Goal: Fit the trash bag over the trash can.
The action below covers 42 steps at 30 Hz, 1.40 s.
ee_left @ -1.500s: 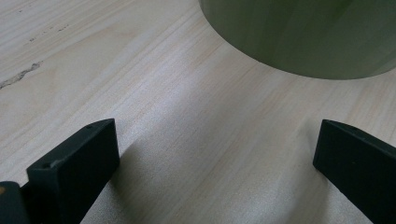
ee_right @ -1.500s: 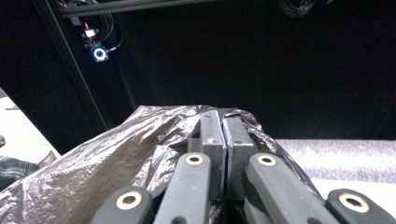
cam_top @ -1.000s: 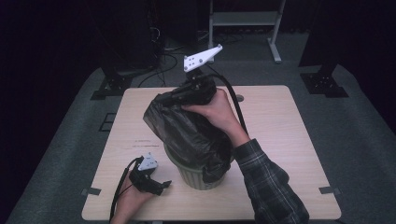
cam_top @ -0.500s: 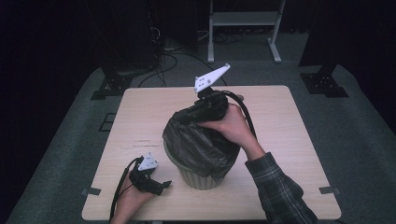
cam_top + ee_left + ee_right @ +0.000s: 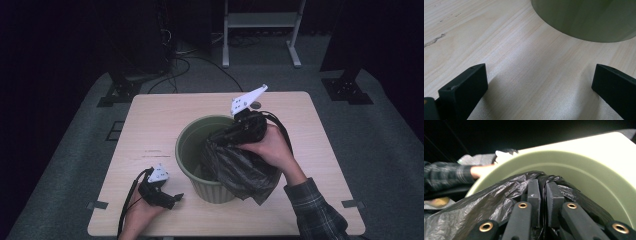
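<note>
A round olive-green bin (image 5: pixel 186 145) stands on the wooden table (image 5: pixel 150 120). A crumpled black plastic bag (image 5: pixel 240 167) hangs partly inside it and drapes over its right rim. My right gripper (image 5: pixel 220 139) points down into the bin's mouth, and its jaws have just been opening a little. In the right gripper view the right gripper (image 5: pixel 543 191) still pinches a fold of the bag (image 5: pixel 486 202) between its pads, in front of the bin's inner wall (image 5: pixel 586 170). My left gripper (image 5: pixel 176 198) rests on the table at the bin's front left. In its own view the left gripper (image 5: pixel 540 82) stands open and empty, with the bin's base (image 5: pixel 586 20) just ahead.
A dark scratch (image 5: pixel 150 151) marks the tabletop left of the bin. Behind the table stand a metal frame (image 5: pixel 260 20) and loose cables (image 5: pixel 185 55) on grey carpet. The person's left hand (image 5: pixel 480 171) and plaid sleeve show beyond the bin's rim.
My right gripper has carried the bag rightward and down, from covering the bin's top to hanging in its right half; the left of the bin's mouth now shows. The left gripper stayed put.
</note>
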Available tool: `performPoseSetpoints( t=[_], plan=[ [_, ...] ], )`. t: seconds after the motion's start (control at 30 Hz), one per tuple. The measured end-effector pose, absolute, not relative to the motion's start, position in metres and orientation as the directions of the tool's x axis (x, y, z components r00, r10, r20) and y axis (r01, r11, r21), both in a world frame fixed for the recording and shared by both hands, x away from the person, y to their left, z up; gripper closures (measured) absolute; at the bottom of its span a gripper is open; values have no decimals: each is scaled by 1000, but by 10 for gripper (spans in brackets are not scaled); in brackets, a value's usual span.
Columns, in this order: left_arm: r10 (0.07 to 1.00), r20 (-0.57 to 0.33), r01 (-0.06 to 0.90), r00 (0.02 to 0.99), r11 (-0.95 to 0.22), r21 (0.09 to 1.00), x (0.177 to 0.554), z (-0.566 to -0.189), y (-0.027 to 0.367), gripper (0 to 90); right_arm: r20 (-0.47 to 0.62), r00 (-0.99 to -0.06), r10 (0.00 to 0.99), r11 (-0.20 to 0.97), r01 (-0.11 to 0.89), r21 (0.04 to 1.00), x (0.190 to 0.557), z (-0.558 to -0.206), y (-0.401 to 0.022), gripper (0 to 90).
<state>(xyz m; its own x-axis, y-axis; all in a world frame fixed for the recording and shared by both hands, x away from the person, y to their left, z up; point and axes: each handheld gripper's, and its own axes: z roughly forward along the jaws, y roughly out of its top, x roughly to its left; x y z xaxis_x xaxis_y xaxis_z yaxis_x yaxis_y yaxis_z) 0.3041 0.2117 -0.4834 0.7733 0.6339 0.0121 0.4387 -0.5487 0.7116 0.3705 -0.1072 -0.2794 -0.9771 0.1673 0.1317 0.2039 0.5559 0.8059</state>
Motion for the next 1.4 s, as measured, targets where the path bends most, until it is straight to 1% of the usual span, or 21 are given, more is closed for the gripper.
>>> performPoseSetpoints(
  t=[0.13, 0.2, 0.27, 0.33, 0.5, 0.57, 0.67, 0.87, 0.9, 1.0, 1.13, 1.17, 1.23, 1.27, 1.3, 1.4],
  plan=[
    [636, 11, 441, 771, -546, 712, 304, -483, 212, 0, 132, -974, 186, 579, 217, 786, 369, -284, -110, 806],
    [637, 10, 441, 771, -546, 712, 304, -483, 212, 0, 121, -973, 195, 601, 216, 769, 368, -286, -109, 779],
    [634, 10, 439, 773, -546, 713, 304, -483, 212, 0, 123, -972, 199, 611, 221, 760, 369, -287, -108, 722],
    [637, -6, 450, 770, -537, 714, 305, -482, 214, 0, 118, -970, 211, 616, 226, 755, 369, -288, -108, 624],
    [633, -18, 437, 774, -514, 738, 304, -467, 220, 0, 103, -965, 241, 585, 229, 778, 369, -283, -112, 443],
    [629, -20, 425, 777, -501, 754, 302, -459, 222, 0, 96, -964, 248, 572, 226, 789, 369, -280, -115, 390],
    [620, -20, 405, 784, -486, 774, 299, -443, 228, 0, 91, -962, 257, 549, 223, 805, 368, -275, -120, 338],
    [581, -34, 364, 813, -462, 809, 291, -407, 239, 0, 91, -958, 271, 519, 225, 825, 366, -268, -131, 322],
    [568, -28, 351, 823, -469, 810, 290, -400, 240, 37, 88, -958, 272, 518, 223, 826, 366, -267, -132, 321],
    [556, -16, 334, 831, -475, 814, 286, -381, 242, 61, 88, -957, 276, 516, 225, 827, 365, -266, -134, 322],
    [535, 7, 289, 845, -469, 835, 282, -354, 243, 173, 83, -955, 285, 514, 226, 828, 364, -264, -138, 323],
    [529, 17, 276, 849, -469, 839, 281, -346, 242, 214, 83, -955, 286, 513, 226, 828, 364, -264, -140, 325],
    [513, 21, 254, 858, -459, 851, 281, -332, 240, 255, 82, -953, 291, 508, 227, 831, 363, -263, -143, 327],
    [503, 20, 246, 864, -457, 855, 281, -327, 239, 310, 83, -953, 292, 504, 227, 833, 363, -263, -145, 328],
    [491, 26, 231, 871, -455, 860, 282, -320, 236, 332, 83, -952, 294, 503, 228, 834, 363, -262, -146, 329],
    [453, 60, 181, 889, -468, 865, 285, -301, 225, 330, 90, -950, 298, 491, 234, 839, 362, -262, -151, 331]
  ],
)
